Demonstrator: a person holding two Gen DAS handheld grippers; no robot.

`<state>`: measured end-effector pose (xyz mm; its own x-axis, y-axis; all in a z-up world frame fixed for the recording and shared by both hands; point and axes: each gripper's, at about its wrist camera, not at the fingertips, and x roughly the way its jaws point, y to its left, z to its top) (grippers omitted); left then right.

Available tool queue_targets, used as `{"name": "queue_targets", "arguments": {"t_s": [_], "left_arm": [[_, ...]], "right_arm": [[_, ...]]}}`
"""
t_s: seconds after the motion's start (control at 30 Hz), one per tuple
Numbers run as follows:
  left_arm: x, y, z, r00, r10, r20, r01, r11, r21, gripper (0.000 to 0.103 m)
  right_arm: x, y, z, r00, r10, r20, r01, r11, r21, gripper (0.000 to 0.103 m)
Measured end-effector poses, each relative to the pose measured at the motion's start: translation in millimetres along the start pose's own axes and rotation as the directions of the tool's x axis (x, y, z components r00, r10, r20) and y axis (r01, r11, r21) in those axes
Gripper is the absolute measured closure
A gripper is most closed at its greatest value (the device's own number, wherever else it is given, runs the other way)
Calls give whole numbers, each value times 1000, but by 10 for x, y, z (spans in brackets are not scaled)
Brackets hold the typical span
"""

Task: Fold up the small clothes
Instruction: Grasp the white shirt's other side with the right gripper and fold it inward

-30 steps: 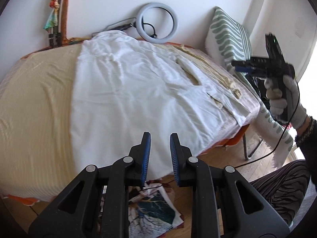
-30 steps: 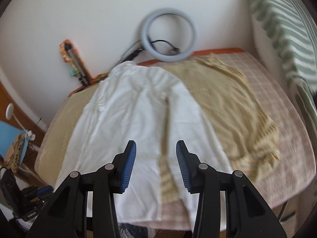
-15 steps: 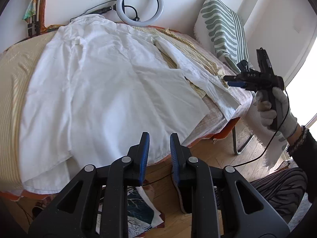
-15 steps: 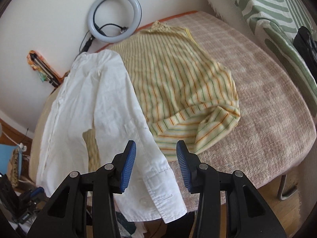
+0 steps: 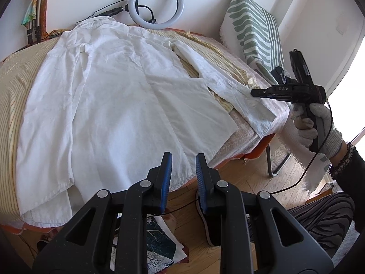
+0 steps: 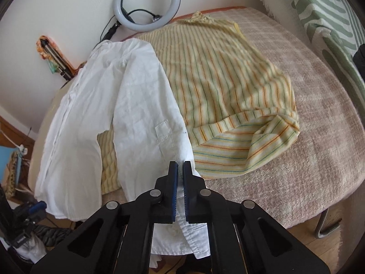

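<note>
A white long-sleeved shirt [image 5: 109, 105] lies spread on the bed, its hem over the near edge. Its right sleeve [image 6: 146, 105] runs down toward the bed's edge. My right gripper [image 6: 180, 166] is shut on the sleeve's edge near the cuff [image 6: 194, 244]; it also shows in the left wrist view [image 5: 254, 93]. My left gripper [image 5: 182, 159] is open and empty, just above the shirt's hem at the bed's near edge. A yellow striped top [image 6: 228, 86] lies partly under the shirt, to its right.
A ring light [image 5: 157, 3] leans on the wall behind the bed. A green-and-white patterned cushion [image 5: 255, 36] stands at the right. A metal bed leg [image 5: 273, 159], wooden floor and printed paper [image 5: 159, 244] lie below the bed's edge.
My right gripper moved down onto the white sleeve and shut on it. My left gripper stayed open and shifted slightly along the shirt's hem.
</note>
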<state>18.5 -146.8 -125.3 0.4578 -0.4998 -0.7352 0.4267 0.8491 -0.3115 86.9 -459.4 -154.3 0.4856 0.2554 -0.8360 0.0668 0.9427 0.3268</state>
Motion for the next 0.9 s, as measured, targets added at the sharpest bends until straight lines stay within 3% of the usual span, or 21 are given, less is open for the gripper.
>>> {"name": "queue_targets", "arguments": {"t_s": [0.1, 0.27, 0.37, 0.53, 0.63, 0.7, 0.9], "left_arm": [[-17, 51, 10, 1000, -7, 7, 8, 1000, -18, 83], [-47, 128, 40, 999, -27, 25, 28, 998, -57, 83], [-66, 164, 51, 999, -39, 37, 42, 996, -80, 83], [-52, 211, 70, 996, -78, 47, 83, 989, -123, 82], [-20, 218, 99, 993, -105, 55, 111, 984, -140, 77], [16, 226, 123, 993, -106, 57, 113, 983, -142, 53], [264, 271, 231, 994, -99, 40, 105, 981, -164, 52]], "right_arm": [[-164, 188, 59, 999, 5, 50, -4, 1000, -21, 100], [-382, 803, 74, 994, 60, 97, -44, 987, -157, 100], [-327, 1258, 9, 993, 93, 69, -72, 962, -262, 100], [77, 1838, -154, 993, 109, -47, -119, 911, -395, 99], [250, 1939, -192, 982, 122, -144, -174, 887, -428, 91], [178, 1944, -181, 978, 146, -146, -196, 877, -439, 82], [96, 1755, 479, 986, 150, -74, -167, 913, -371, 66]]}}
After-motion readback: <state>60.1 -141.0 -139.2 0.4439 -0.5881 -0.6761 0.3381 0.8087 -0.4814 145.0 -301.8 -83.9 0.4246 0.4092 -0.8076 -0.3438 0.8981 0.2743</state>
